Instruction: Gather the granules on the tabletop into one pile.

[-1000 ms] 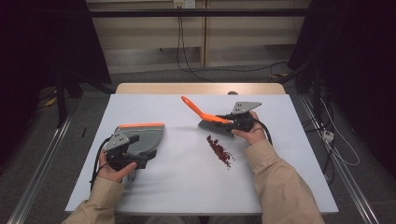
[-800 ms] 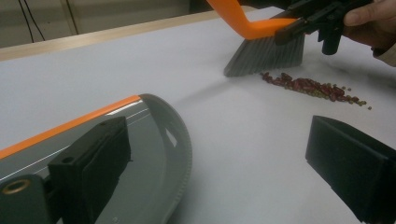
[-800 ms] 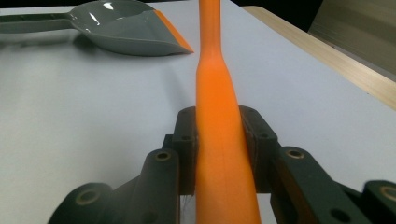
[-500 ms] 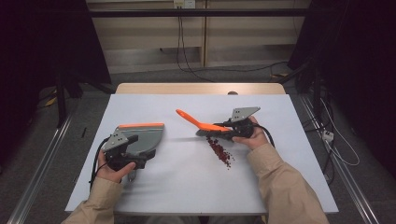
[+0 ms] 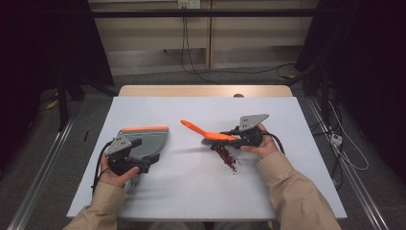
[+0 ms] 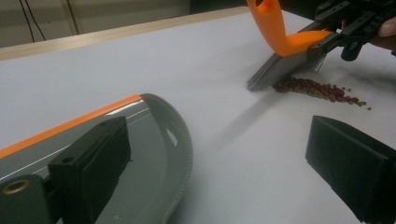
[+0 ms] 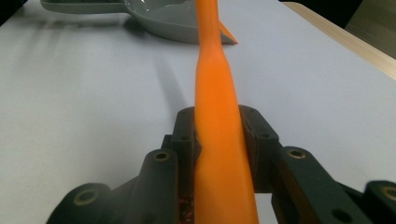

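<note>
A grey dustpan with an orange front edge lies on the white table at the left. My left gripper sits over it, open, with one jaw above the pan and the other above bare table. My right gripper is shut on an orange hand brush. Its grey bristles touch the table at the far end of a streak of small red beans. In the right gripper view the brush handle runs up between the jaws towards the dustpan.
The table's wooden far edge borders a floor with cables. Metal rails run along both sides of the table. Bare table lies between the dustpan and the beans.
My right gripper has carried the brush left and towards the person, lowering its bristles onto the table at the beans. The left gripper and dustpan have barely moved.
</note>
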